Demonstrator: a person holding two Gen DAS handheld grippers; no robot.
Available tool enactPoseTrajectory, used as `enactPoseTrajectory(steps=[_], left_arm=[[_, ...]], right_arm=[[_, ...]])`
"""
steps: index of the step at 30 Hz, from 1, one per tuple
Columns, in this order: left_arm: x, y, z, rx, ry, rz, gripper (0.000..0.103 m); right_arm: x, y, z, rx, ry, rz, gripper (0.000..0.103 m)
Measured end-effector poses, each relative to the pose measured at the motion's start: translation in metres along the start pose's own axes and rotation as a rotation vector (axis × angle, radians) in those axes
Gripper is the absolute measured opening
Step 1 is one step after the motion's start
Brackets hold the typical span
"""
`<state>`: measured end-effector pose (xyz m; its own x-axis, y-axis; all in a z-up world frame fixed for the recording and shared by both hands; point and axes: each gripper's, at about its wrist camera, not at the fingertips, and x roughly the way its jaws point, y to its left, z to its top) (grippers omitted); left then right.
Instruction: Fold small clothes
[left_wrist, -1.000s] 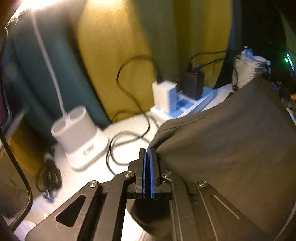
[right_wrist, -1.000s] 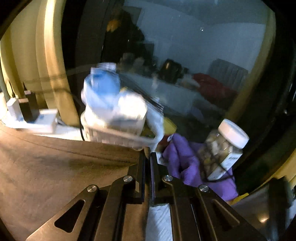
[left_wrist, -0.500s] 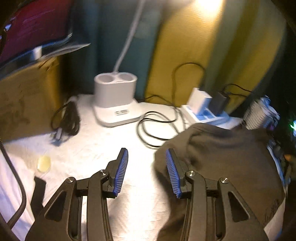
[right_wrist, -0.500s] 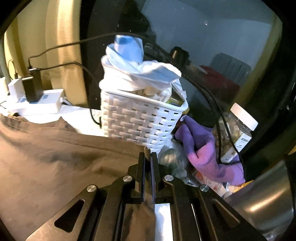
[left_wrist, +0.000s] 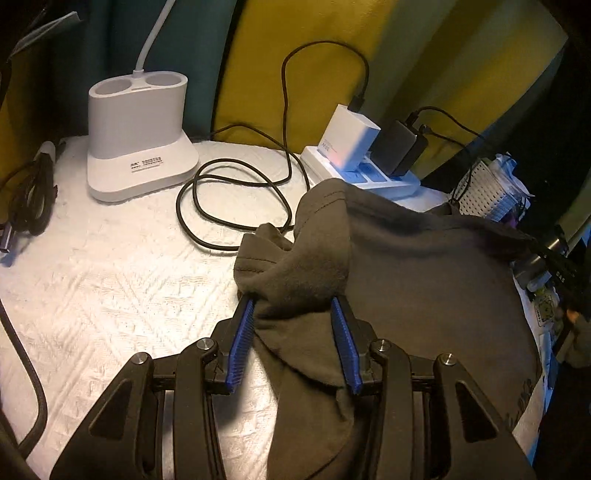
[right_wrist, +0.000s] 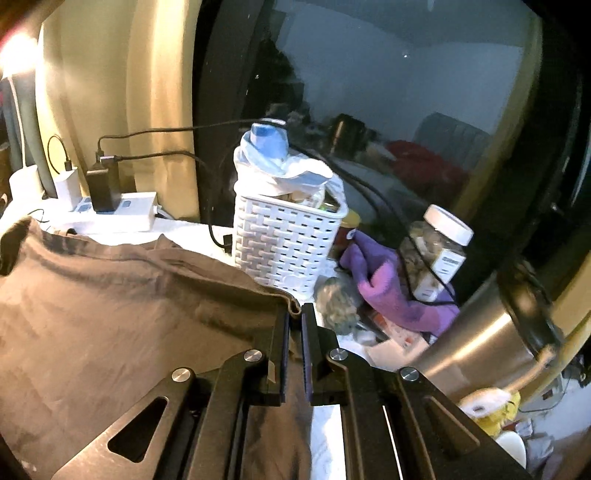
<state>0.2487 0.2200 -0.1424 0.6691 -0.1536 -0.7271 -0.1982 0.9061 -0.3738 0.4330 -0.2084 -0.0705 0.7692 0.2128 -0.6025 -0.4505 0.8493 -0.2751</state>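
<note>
A dark grey-brown garment (left_wrist: 424, 295) lies spread on the white textured cloth (left_wrist: 110, 280). My left gripper (left_wrist: 293, 306) is open, with a raised fold of the garment's left edge bunched between its blue pads (left_wrist: 341, 332). In the right wrist view the same garment (right_wrist: 110, 325) fills the lower left. My right gripper (right_wrist: 294, 314) is nearly closed and pinches the garment's far right hem at its tips.
A white lamp base (left_wrist: 138, 136), a looped black cable (left_wrist: 236, 199) and a power strip with chargers (left_wrist: 369, 155) stand at the back. A white woven basket (right_wrist: 288, 240), purple cloth (right_wrist: 388, 288), a jar (right_wrist: 432, 251) and a steel vessel (right_wrist: 487, 332) crowd the right.
My left gripper let go of the garment edge and opened, then moved right so a fold of the garment sits between its pads. My right gripper kept its pinch on the hem.
</note>
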Motion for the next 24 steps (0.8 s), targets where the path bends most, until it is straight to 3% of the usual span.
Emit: enactPoseTrajectory(steps=[1,3,4,5,6,7,14,18,24], left_arm=[[-0.002,0.001,0.001,-0.001,-0.011,-0.013,0.04],[-0.007,0.0,0.002,0.011,-0.029,-0.026,0.019],[-0.009,-0.002,0.003,0.024,-0.035,-0.027,0.017],[-0.01,-0.004,0.004,0.035,-0.042,-0.031,0.015],[-0.012,-0.008,0.005,0.053,-0.047,-0.037,0.013],[-0.014,-0.013,0.005,0.081,-0.045,-0.033,0.013],[-0.019,-0.028,-0.006,0.194,0.024,-0.006,0.015],[-0.037,-0.016,-0.004,0.171,0.002,-0.029,0.02],[-0.041,0.008,0.008,0.109,-0.033,0.012,0.025]], right_arm=[[-0.003,-0.002,-0.001,0.006,-0.006,-0.011,0.007],[-0.003,-0.006,-0.004,0.015,-0.005,-0.023,0.011],[-0.001,-0.009,-0.005,0.019,0.001,-0.029,0.013],[0.001,-0.01,-0.006,0.021,0.008,-0.031,0.03],[0.004,-0.012,-0.006,0.028,0.016,-0.033,0.078],[0.007,-0.012,-0.007,0.03,0.015,-0.03,0.1],[0.009,-0.002,-0.008,0.019,0.008,-0.002,0.103],[0.013,0.002,-0.014,0.005,0.031,0.009,0.103],[0.024,-0.013,-0.028,0.035,0.089,0.03,0.103]])
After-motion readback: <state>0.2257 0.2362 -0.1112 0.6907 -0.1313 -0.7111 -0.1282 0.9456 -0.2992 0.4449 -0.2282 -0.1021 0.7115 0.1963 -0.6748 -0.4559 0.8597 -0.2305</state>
